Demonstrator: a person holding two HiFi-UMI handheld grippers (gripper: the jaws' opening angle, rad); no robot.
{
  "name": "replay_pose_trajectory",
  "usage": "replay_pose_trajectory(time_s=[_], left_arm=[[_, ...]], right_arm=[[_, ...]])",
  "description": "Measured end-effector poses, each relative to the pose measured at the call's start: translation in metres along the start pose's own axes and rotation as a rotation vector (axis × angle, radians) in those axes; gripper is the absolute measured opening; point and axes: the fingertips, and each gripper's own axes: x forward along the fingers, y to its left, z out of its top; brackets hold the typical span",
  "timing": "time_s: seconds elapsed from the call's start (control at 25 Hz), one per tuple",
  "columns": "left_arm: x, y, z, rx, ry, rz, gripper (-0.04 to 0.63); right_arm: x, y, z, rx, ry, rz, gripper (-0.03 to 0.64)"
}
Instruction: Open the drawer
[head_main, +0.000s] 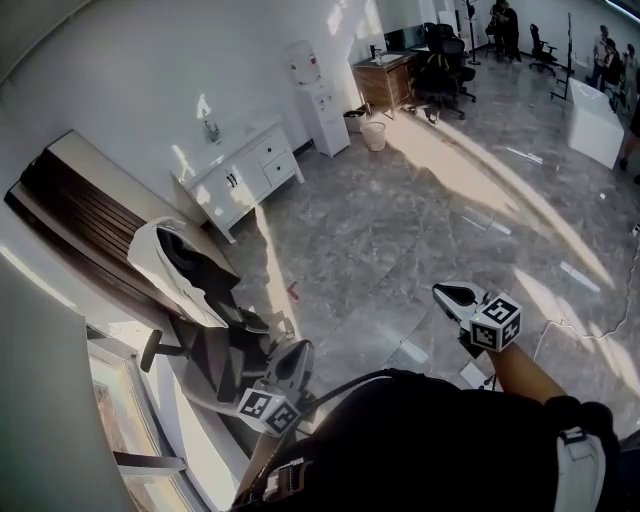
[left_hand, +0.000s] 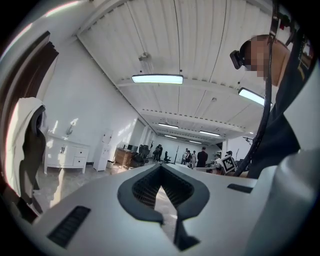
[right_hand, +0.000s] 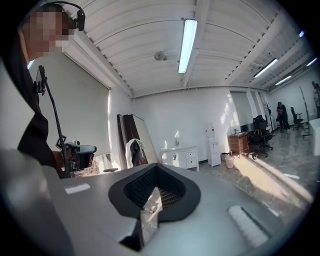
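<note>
A white cabinet (head_main: 245, 175) with drawers on its right side stands against the far wall, well ahead of both grippers. It also shows in the left gripper view (left_hand: 65, 152) and the right gripper view (right_hand: 181, 157); its drawers look closed. My left gripper (head_main: 296, 350) is held low at the left, jaws together with nothing between them (left_hand: 161, 169). My right gripper (head_main: 443, 291) hangs over the marble floor at the right, its jaws meeting at the tip and empty (right_hand: 156, 169). Neither gripper is near the cabinet.
A chair draped with a white jacket (head_main: 175, 265) stands close at the left. Right of the cabinet are a water dispenser (head_main: 322, 100), a bin (head_main: 373, 134), a wooden desk (head_main: 385, 80) and office chairs (head_main: 445, 70). People stand at the back. A white table (head_main: 595, 120) is at the right.
</note>
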Motion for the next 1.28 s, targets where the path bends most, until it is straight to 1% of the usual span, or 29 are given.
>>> replay_pose_trajectory(time_s=[0.12, 0.28, 0.36, 0.48, 0.68, 0.84, 1.04, 1.28], left_arm=[[0.034, -0.002, -0.004, 0.006, 0.028, -0.036, 0.0], [0.074, 0.006, -0.005, -0.004, 0.041, -0.083, 0.0], [0.093, 0.013, -0.006, -0.013, 0.049, -0.114, 0.0], [0.115, 0.034, -0.005, -0.02, 0.058, -0.159, 0.0], [0.149, 0.092, 0.013, -0.033, 0.06, -0.235, 0.0], [0.165, 0.149, 0.046, -0.012, 0.043, -0.276, 0.0], [0.174, 0.225, 0.073, -0.009, 0.034, -0.276, 0.0], [0.178, 0.297, 0.085, 0.001, 0.048, -0.266, 0.0]], right_arm=[[-0.005, -0.029, -0.001, 0.02, -0.009, -0.035, -0.002], [-0.011, -0.061, -0.009, 0.041, 0.002, -0.092, -0.002], [-0.009, -0.074, -0.01, 0.053, 0.01, -0.127, -0.002], [0.006, -0.084, -0.006, 0.042, 0.018, -0.166, -0.002], [0.052, -0.095, 0.016, 0.031, 0.008, -0.248, -0.002], [0.108, -0.093, 0.04, 0.003, -0.007, -0.276, -0.002], [0.186, -0.087, 0.062, -0.012, -0.017, -0.27, -0.002], [0.261, -0.086, 0.069, -0.005, -0.02, -0.261, -0.002]])
